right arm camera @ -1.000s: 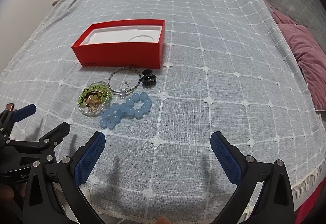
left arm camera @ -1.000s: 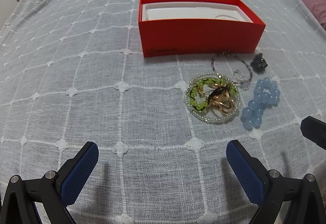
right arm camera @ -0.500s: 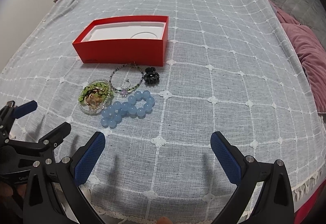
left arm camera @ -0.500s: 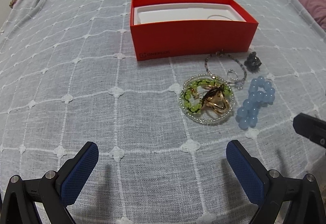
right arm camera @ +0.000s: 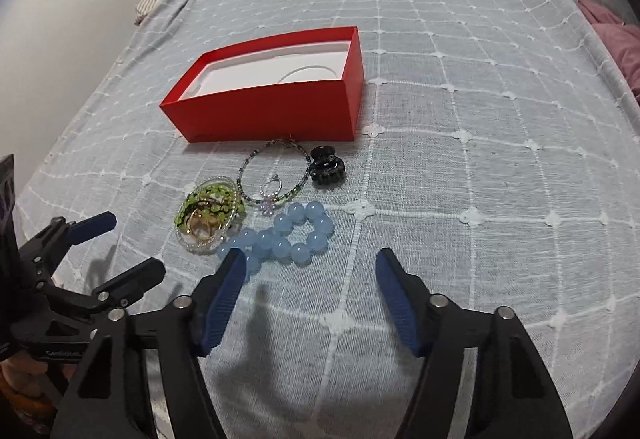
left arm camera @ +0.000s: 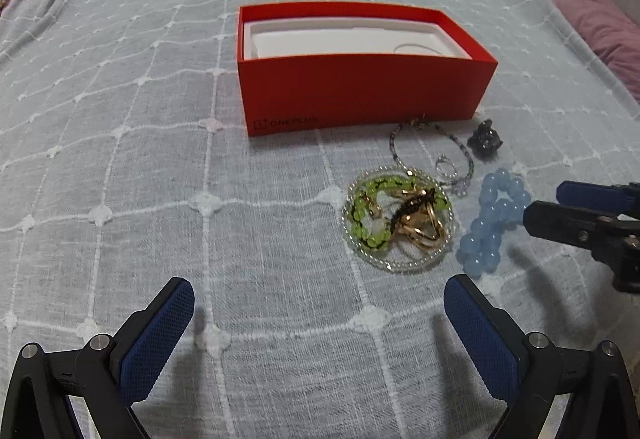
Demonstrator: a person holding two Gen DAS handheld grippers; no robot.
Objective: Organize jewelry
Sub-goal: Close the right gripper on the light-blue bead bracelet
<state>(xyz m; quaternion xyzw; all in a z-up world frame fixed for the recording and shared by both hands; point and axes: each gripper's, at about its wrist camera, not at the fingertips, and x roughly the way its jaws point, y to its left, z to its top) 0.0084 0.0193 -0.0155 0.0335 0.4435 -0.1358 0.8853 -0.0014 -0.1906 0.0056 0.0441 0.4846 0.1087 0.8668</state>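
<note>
Two views are covering the bed. From the left wrist, the left hand-held gripper (left arm camera: 320, 323) is hovering with its blue pads spread wide over bare grey checked bedspread (left arm camera: 120, 179), gripping nothing. Ahead, the open red box (left arm camera: 360, 95) is sitting mid-bed with a white insert showing inside. Just in front of its right corner, the jewelry is lying clustered: a thin beaded necklace (left arm camera: 432, 155) touching the box's front wall, a black hair claw (left arm camera: 485, 143) beside it, a green bead bracelet with gold rings (left arm camera: 400, 219) nearer the camera, and a blue bead bracelet (left arm camera: 492, 223) at its right. Open cloth is stretching left of the box. The right hand-held gripper (left arm camera: 560, 205) is reaching in from the right edge, its fingertips near the blue beads.

From the right wrist, the right hand-held gripper (right arm camera: 310, 283) is standing spread, holding nothing, its left pad just beside the blue bead bracelet (right arm camera: 292, 237). Wide open bedspread is running rightward toward a pink pillow (right arm camera: 616, 47) at the bed's right edge. A white wall is bordering the left side.
</note>
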